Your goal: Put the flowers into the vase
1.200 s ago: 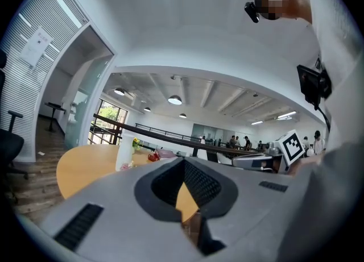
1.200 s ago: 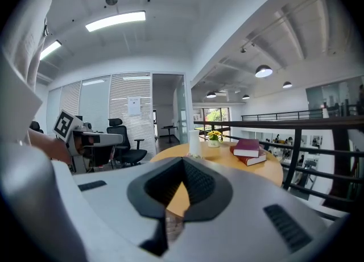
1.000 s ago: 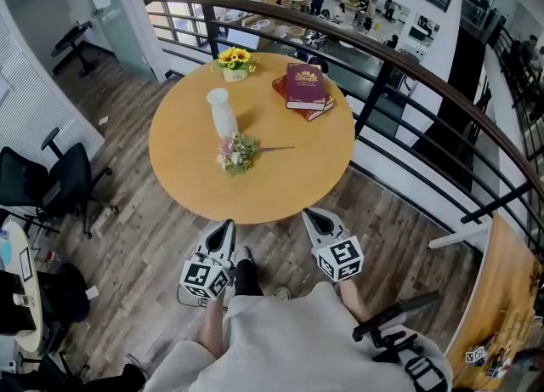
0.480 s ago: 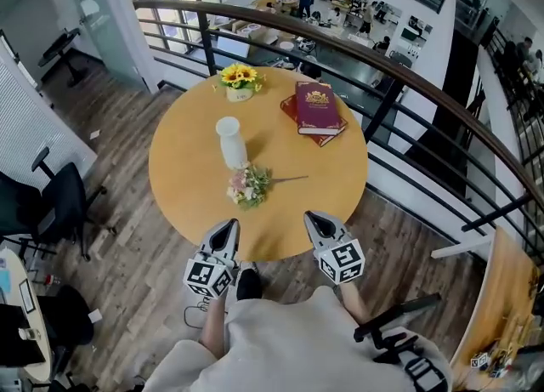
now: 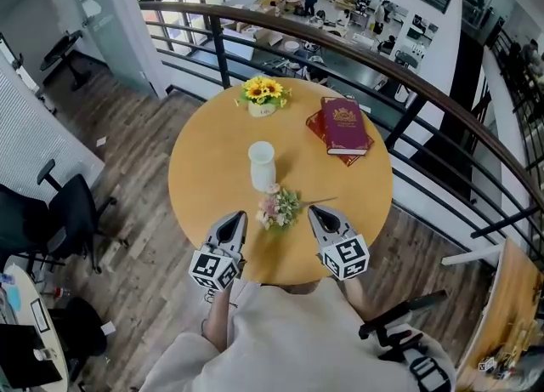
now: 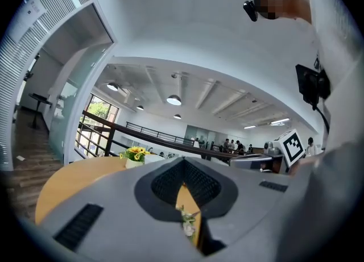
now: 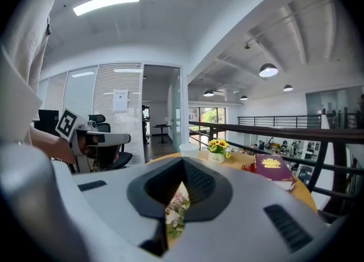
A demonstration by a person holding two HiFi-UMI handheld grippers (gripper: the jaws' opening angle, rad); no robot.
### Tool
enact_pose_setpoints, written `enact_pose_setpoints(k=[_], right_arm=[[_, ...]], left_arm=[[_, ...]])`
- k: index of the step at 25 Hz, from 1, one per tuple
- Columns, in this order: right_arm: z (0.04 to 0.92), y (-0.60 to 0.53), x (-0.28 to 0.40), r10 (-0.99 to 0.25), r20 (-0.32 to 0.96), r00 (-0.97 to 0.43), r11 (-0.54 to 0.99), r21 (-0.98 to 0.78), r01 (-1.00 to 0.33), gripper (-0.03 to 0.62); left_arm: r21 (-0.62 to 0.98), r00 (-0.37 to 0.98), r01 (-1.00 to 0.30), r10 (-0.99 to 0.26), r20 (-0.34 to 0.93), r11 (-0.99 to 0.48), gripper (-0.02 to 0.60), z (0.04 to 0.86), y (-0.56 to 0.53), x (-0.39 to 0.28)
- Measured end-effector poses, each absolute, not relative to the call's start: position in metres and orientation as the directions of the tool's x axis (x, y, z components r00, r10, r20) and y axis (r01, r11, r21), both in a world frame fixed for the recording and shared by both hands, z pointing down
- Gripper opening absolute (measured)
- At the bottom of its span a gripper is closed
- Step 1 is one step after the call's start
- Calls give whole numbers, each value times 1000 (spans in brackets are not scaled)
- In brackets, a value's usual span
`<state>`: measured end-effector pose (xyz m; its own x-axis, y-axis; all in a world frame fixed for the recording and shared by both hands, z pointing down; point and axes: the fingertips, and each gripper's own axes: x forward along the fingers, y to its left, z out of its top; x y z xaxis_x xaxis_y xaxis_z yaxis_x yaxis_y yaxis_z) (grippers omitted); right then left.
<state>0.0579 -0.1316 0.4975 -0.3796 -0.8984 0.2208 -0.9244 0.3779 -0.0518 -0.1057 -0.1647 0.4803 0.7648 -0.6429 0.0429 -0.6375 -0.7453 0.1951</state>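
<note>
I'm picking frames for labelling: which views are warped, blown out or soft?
Head view: sharp and evenly lit, with the railing bowed by the lens. Left gripper view: strong fisheye, black corners, ceiling lamp blown out. Right gripper view: same fisheye, light strip glaring, flowers seen past the jaws soft.

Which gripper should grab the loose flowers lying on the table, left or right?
Right, likely: the right gripper sits by the bare stem of the flowers; the left gripper faces only blossoms.

Flowers (image 5: 278, 208) flat beside upright vase (image 5: 262, 165)
</note>
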Motion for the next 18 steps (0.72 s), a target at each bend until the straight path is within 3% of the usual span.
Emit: enact_pose_setpoints(k=[18], right_arm=[[503,-157,57,-888,238,-394,381,-99,-919,9]], left_arm=[[200,771,-635,-628,105,-746,6,488,-190,-103]])
